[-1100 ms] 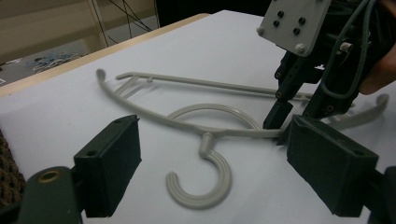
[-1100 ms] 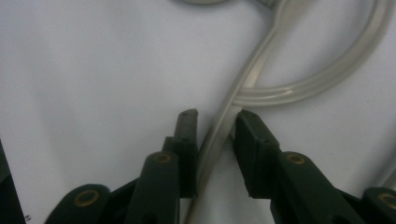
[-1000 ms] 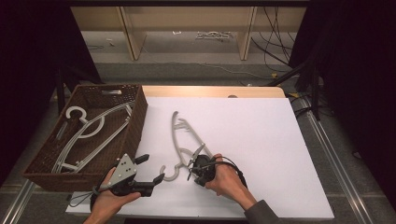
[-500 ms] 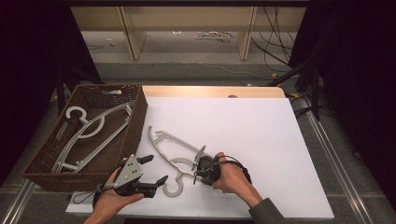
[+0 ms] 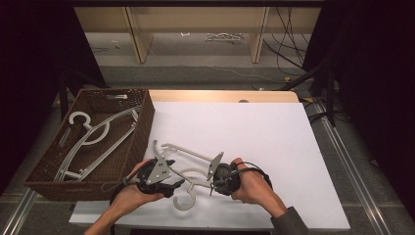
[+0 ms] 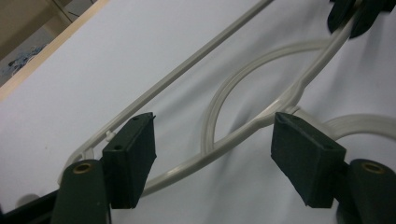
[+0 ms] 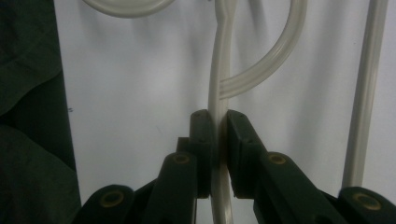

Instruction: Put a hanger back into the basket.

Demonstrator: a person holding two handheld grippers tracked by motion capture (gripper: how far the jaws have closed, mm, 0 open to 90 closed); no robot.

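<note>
**Two handheld grippers at a white hanger on a white table**

A white table top (image 5: 254,132) with a pale wooden far edge sits in a dim room. Beyond it stand light wooden shelf legs on a grey floor, with dark cables trailing at the right.

At the table's left edge stands a dark brown wicker basket (image 5: 142,128), holding several more pale hangers (image 5: 93,137).

A single off-white plastic hanger (image 5: 188,172) lies flat near the table's front edge. Its long axis runs left to right, tilted slightly so the left end sits farther from the person. Its open hook curls toward the person at the front. It has a slim straight bar, a curved inner arch and ribbed shoulders.

The right gripper (image 5: 218,177), held in the person's right hand (image 5: 252,186), pinches one hanger shoulder tightly between its jaws. The left gripper (image 5: 166,182), in the left hand (image 5: 129,193), has its jaws spread wide, straddling the hanger's other shoulder without gripping it.
</note>
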